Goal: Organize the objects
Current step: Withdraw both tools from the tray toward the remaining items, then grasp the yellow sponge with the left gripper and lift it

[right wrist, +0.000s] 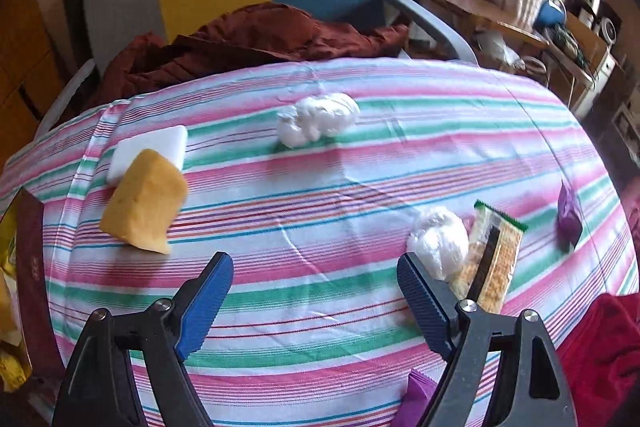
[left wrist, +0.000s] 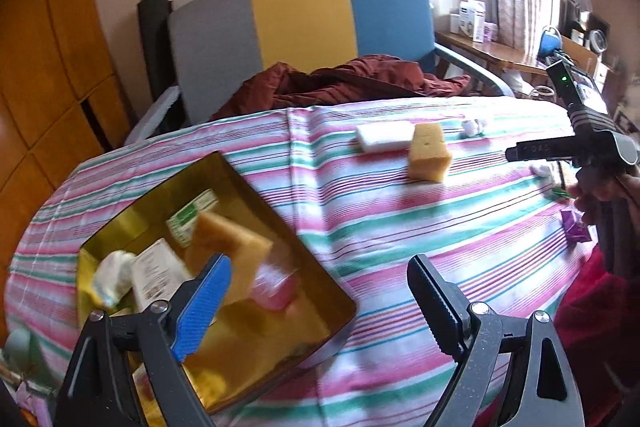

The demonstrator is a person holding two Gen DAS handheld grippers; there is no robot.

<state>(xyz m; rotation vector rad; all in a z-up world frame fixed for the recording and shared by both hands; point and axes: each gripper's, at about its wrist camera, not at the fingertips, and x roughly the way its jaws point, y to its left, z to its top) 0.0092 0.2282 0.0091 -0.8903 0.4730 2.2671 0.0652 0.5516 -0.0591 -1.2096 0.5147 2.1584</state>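
Note:
My left gripper (left wrist: 320, 291) is open above the right side of a gold tin box (left wrist: 308, 227). A blurred yellow sponge (left wrist: 228, 247) is inside the box, beside a white wad, a paper packet and a pink item. On the striped cloth lie another yellow sponge (left wrist: 430, 153) (right wrist: 144, 201) and a white foam block (left wrist: 384, 137) (right wrist: 150, 151). My right gripper (right wrist: 316, 291) is open and empty over the cloth; it also shows in the left wrist view (left wrist: 532, 151). Near it lie a white plastic wad (right wrist: 440, 243), a snack packet (right wrist: 492, 259), a bigger white wad (right wrist: 316, 119) and a purple packet (right wrist: 570, 215).
A grey, yellow and blue chair (left wrist: 304, 23) with a dark red garment (left wrist: 340, 79) stands behind the table. A desk with boxes (left wrist: 480, 39) is at the back right. A second purple wrapper (right wrist: 418, 395) lies under the right gripper. Red cloth (right wrist: 600, 347) is at the lower right.

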